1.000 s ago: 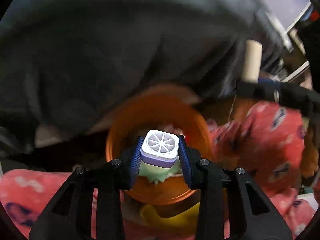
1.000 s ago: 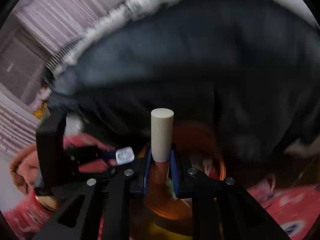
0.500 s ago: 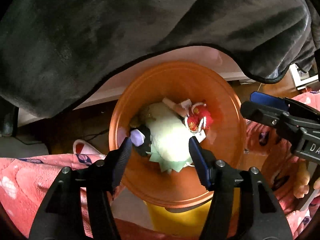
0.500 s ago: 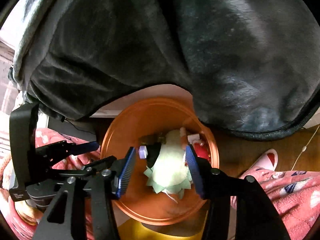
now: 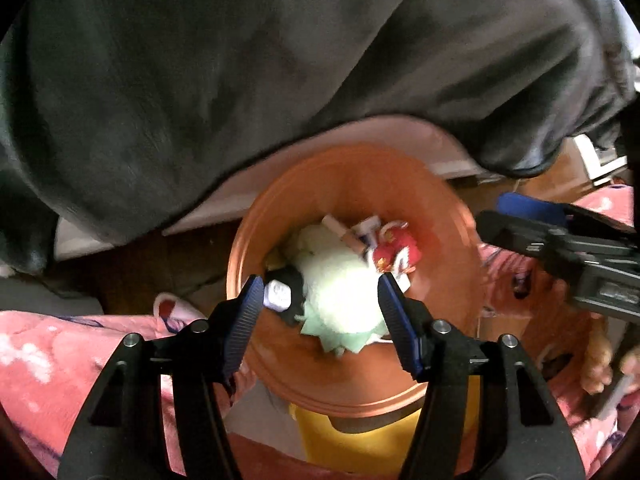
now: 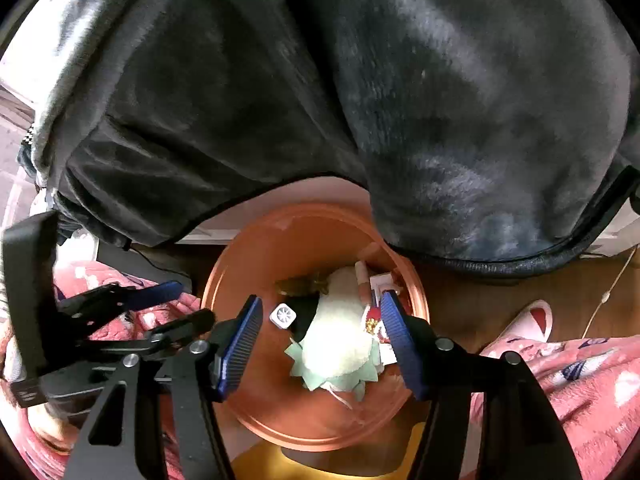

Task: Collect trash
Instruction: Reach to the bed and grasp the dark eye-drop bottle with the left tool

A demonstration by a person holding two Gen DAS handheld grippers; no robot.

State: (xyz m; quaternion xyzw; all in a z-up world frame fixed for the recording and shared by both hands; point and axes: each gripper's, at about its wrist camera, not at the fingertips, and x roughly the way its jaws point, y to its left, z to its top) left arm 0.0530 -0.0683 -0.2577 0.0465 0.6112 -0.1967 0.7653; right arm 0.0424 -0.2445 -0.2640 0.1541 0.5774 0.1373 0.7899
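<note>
Orange bin (image 5: 448, 216) of pale, crumpled trash (image 5: 340, 292)

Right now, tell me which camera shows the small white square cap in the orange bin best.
Right wrist view: the white square cap is sharp, its spoke pattern readable, clear of both fingers. Left wrist view shows the same cap blurred, beside the left claw's finger.

My left wrist camera looks steeply down past its own tool (image 5: 318, 312) into the orange bin (image 5: 448, 216), close above it. My right wrist camera does likewise (image 6: 320, 334). Both share the bin (image 6: 256, 248) and the dark blanket (image 6: 360, 80) overhanging it.
</note>
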